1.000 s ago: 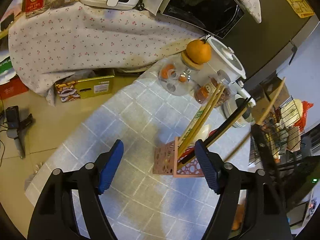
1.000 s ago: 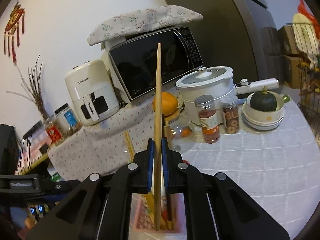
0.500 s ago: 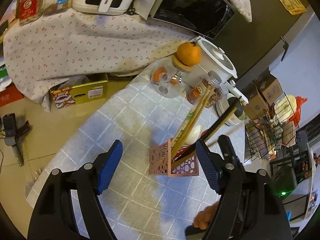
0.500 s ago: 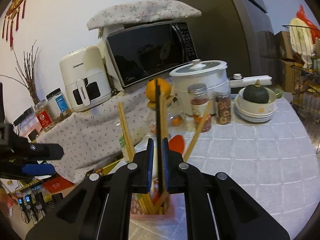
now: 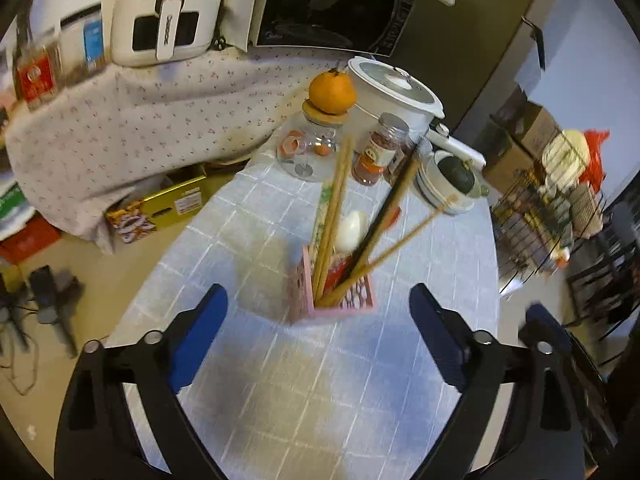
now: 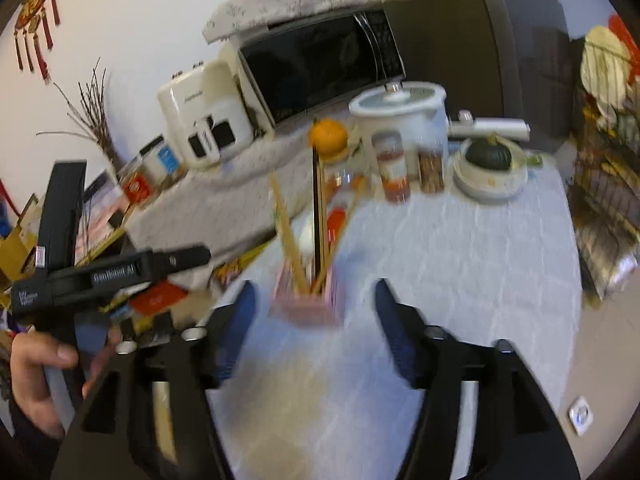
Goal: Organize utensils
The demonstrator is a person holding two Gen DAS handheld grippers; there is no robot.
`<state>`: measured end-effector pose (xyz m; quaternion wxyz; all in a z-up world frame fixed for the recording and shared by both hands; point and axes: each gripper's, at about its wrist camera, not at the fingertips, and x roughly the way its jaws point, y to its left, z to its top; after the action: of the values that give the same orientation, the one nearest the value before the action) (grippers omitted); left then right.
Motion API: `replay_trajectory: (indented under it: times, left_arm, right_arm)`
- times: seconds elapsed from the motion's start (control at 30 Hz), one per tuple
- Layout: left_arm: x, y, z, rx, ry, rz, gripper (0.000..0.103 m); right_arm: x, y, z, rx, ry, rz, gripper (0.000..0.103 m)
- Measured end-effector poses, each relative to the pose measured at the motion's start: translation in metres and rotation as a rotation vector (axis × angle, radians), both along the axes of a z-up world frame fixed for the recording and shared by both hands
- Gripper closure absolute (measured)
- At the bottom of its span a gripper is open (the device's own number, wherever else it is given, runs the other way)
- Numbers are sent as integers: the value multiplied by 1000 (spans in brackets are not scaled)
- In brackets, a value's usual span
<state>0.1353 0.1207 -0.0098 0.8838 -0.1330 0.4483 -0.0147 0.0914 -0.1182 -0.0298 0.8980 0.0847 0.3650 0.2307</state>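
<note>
A pink perforated utensil holder (image 5: 308, 300) stands on the checked tablecloth. In it are wooden chopsticks (image 5: 334, 216), black chopsticks (image 5: 384, 216) and a white spoon (image 5: 350, 228). My left gripper (image 5: 318, 336) hangs just short of the holder, its jaws opening wide with nothing between them. The right wrist view is blurred and shows the holder (image 6: 308, 300) with a black chopstick (image 6: 319, 208) upright in it. My right gripper (image 6: 316, 330) sits in front of it, jaws opening and empty. A hand (image 6: 36, 368) holds the left gripper at that view's left edge.
Behind the holder stand a glass jar topped by an orange (image 5: 332, 92), spice jars (image 5: 380, 152), a white cooker (image 5: 396, 88) and stacked bowls with a green squash (image 5: 456, 180). A wire rack (image 5: 560, 208) stands beyond the table's right edge. A cloth-covered counter carries a microwave and an air fryer.
My right gripper let go of the chopstick, which now stands in the holder, and drew back with its jaws apart. My left gripper spread wider and pulled back and up.
</note>
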Motion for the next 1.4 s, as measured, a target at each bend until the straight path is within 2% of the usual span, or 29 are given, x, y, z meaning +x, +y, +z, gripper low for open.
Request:
replay_trajectory:
  times: [0.1,0.17,0.27,0.5,0.7,0.9,1.4]
  left_arm:
    - [-38,-22,6,69,-18,-18,7]
    - [-64,-34,3,111,-14,-22,7]
    - [-100,-43,2,144,-31,-12,7]
    - [-151,-61,26,262,-109,9,7]
    - [-170,-72,43,293,-134,-1,7]
    - [-179,-84,53,306,-150,-15,7]
    - [-183,-106,59,325,-156,-36,7]
  right_arm:
    - [-32,-15,0,24,19,19,31]
    - [-52,-21,2,10,10,5,22]
    - [-77,-23,11,-15,-15,-24,15]
    - [-122,-21,38,-72,-105,-72,7]
    - [-141,-21,58,-128,-123,-116,7]
    - [-154,-33,71,-135,-144,-168,7]
    - [-157,-48,75,-133,-132,-209,7]
